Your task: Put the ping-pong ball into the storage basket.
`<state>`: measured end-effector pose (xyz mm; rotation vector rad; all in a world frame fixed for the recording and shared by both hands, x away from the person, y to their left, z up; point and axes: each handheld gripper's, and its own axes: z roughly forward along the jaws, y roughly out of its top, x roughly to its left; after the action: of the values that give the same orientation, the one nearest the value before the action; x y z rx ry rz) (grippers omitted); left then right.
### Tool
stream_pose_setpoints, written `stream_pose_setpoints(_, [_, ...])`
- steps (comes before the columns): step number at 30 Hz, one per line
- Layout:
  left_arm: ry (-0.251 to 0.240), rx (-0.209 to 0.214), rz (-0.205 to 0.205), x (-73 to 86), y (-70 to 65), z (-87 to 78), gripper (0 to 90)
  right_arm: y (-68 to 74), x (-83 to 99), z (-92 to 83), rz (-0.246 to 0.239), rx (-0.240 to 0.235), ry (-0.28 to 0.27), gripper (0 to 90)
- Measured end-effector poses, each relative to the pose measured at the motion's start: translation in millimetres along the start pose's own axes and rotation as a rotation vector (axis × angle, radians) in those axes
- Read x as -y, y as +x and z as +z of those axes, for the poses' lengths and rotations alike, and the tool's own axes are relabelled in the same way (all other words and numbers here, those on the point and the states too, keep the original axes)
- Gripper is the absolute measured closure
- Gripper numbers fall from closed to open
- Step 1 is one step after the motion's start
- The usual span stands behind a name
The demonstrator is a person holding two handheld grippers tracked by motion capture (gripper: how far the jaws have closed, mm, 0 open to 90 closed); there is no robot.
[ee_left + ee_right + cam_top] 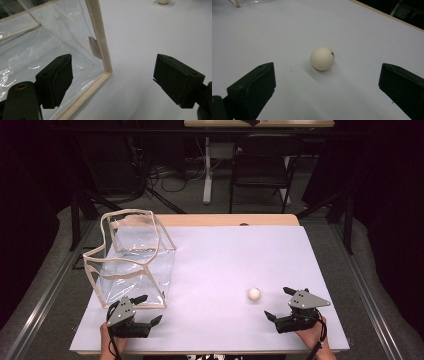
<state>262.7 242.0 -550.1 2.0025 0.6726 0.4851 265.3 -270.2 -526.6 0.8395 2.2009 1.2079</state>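
My right tool (283, 304) sits on the bench (220, 265), jaws wide apart, facing the white ball (254, 294) just ahead. My left tool (143, 309), equally wide and empty, straddles a corner of the clear bag (131, 262).

No legible text, label, brand, number or sign can be made out in any of the views. A small pale tag (94, 47) is seen fixed inside the clear plastic box with cream fabric edging (100, 37), but nothing can be read on it. A small dark mark (332, 53) is carried on the cream-white round ball (322, 58); it is too small and smudged to be read as a letter or a logo. No printing is seen on the white table surface (225, 260).
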Motion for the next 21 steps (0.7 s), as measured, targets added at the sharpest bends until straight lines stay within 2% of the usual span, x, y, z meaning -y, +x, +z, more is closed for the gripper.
stream_pose_setpoints(21, [-0.019,-0.001,0.021,-1.8,-2.2,3.1,16.1,2.7,-8.6,-2.3,-0.015,0.028,-0.003,1.2])
